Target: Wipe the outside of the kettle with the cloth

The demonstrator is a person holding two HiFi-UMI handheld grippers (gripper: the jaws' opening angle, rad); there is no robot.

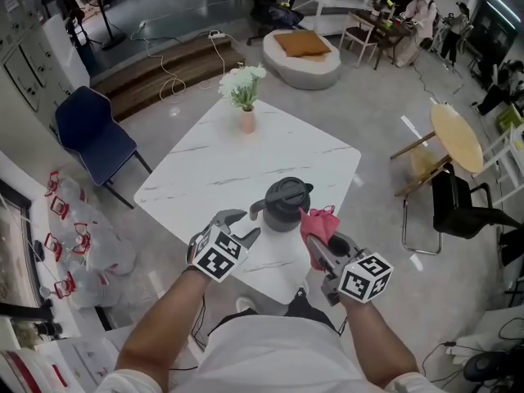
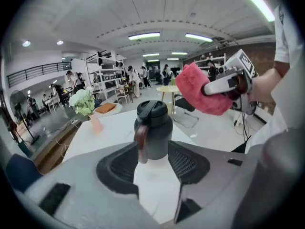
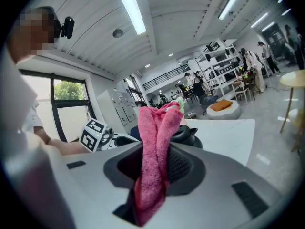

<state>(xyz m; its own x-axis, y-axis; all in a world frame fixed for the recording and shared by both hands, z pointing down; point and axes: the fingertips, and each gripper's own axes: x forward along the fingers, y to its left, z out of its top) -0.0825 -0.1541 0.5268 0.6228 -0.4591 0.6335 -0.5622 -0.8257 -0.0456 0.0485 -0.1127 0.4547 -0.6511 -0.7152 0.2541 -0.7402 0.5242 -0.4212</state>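
Head view: the kettle [image 1: 286,205] stands upright on the white table [image 1: 205,170], just below frame centre. The right gripper [image 1: 321,244], just right of it, clamps the pink cloth [image 1: 318,222] beside the kettle's flank; I cannot tell whether they touch. The left gripper [image 1: 243,228] sits lower left, jaws apart and empty.

Left gripper view: the kettle is mid-frame beyond the parted jaws, handle toward the camera, with the cloth at upper right.

Right gripper view: the cloth is pinched between the jaws and the kettle's lid peeks just behind it. The right hand looks nearer.
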